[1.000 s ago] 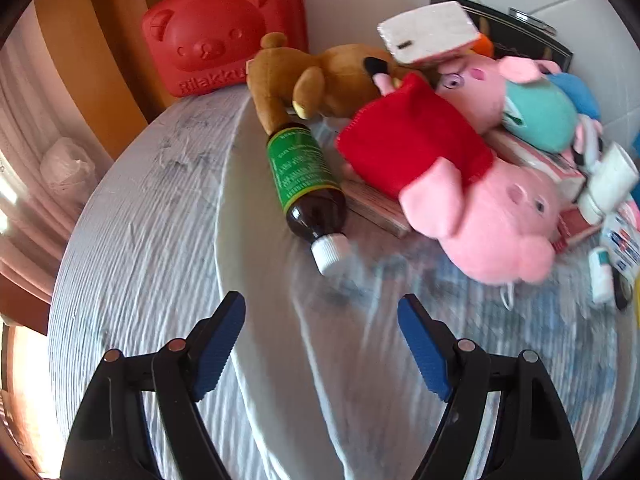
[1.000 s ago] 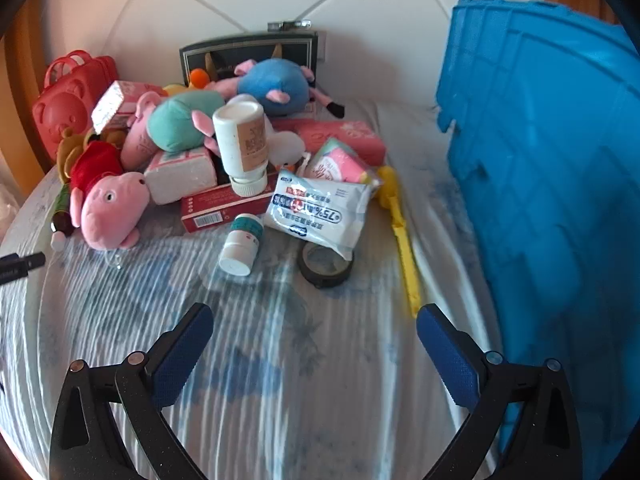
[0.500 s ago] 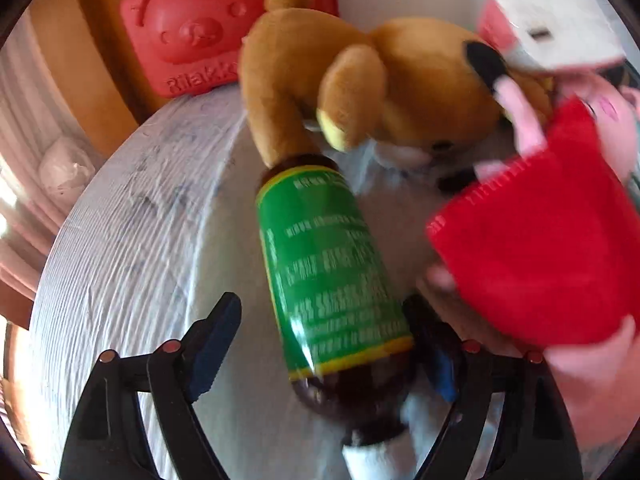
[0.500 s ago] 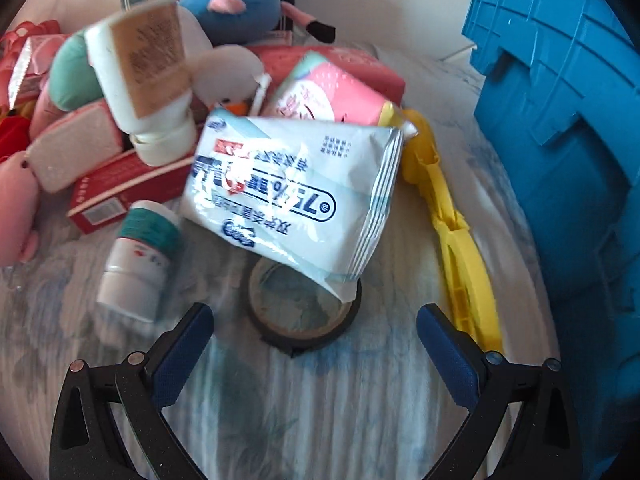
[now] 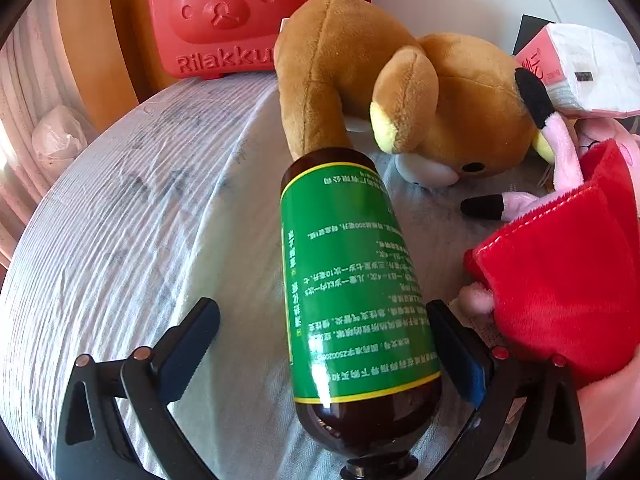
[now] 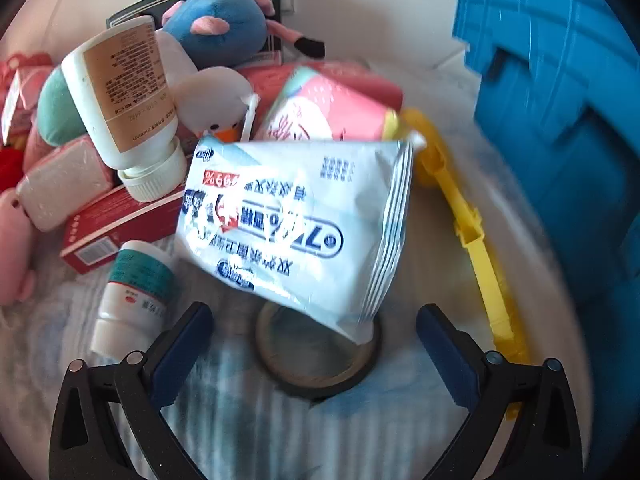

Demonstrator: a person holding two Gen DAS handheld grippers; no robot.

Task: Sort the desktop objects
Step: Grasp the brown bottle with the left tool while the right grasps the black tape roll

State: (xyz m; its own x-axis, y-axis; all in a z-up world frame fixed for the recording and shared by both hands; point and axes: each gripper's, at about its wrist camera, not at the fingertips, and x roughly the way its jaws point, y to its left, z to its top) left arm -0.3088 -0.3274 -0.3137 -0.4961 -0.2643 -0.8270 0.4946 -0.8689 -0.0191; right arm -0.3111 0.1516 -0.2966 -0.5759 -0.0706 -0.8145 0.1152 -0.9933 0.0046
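Observation:
In the left wrist view a brown bottle with a green label (image 5: 352, 292) lies on the cloth-covered table, cap toward me. My left gripper (image 5: 324, 332) is open and straddles it; the right pad is at its side, the left pad stands apart. In the right wrist view a white wet-wipe pack (image 6: 296, 224) rests over a dark tape roll (image 6: 316, 356). My right gripper (image 6: 316, 344) is open, with the roll and the pack's lower corner between its pads.
A brown bear plush (image 5: 400, 88), a red bear case (image 5: 240, 16), a red-dressed pink plush (image 5: 568, 272) and a tissue pack (image 5: 584, 68) crowd the bottle. A blue crate (image 6: 560, 120), yellow tool (image 6: 476, 240), white bottles (image 6: 120, 96) and red box (image 6: 116, 224) surround the wipes.
Both grippers have moved forward. The left one has come around the green-labelled bottle. The right one has closed in on the wipe pack and tape roll. Both stay open.

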